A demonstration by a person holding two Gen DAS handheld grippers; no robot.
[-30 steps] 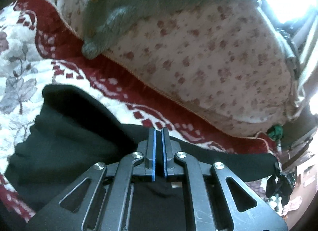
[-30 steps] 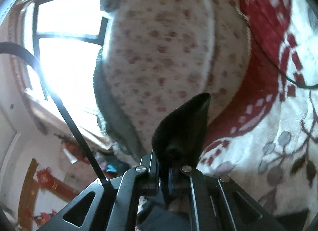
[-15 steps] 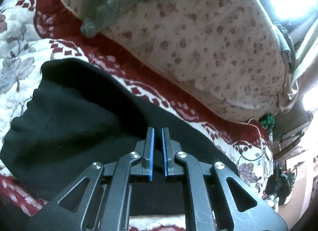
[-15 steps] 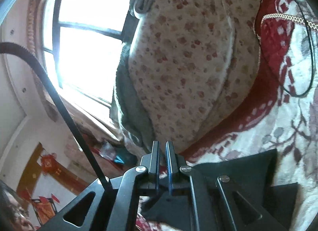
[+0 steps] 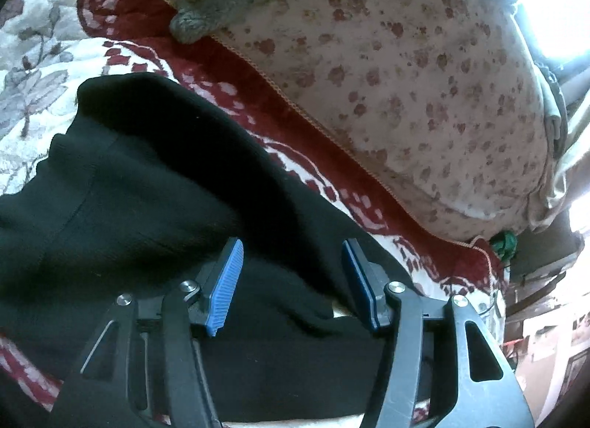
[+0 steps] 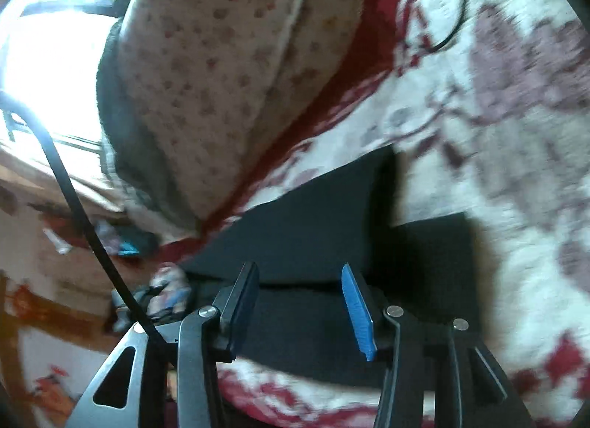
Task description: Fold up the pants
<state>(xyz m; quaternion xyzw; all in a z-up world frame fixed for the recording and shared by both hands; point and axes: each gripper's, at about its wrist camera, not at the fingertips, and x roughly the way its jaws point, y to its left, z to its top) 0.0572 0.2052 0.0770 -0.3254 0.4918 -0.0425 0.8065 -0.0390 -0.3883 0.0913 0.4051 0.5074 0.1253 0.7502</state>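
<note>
Black pants (image 5: 140,199) lie in a rumpled fold on a red and white floral blanket (image 5: 33,70). My left gripper (image 5: 291,280) is open just above the black cloth, its blue pads (image 5: 225,288) spread wide and holding nothing. In the right wrist view the pants (image 6: 313,221) lie flat with square leg ends on the blanket (image 6: 497,133). My right gripper (image 6: 300,302) is open over the cloth, holding nothing.
A big floral pillow (image 5: 405,96) lies along the blanket's far side with a grey knitted garment (image 5: 228,15) on top. The pillow also shows in the right wrist view (image 6: 228,59), with a bright window (image 6: 40,44) behind and a black cable (image 6: 81,214) at left.
Both grippers were shut on the black cloth a second ago. Both have opened wide and let it go, and the pants now lie on the blanket.
</note>
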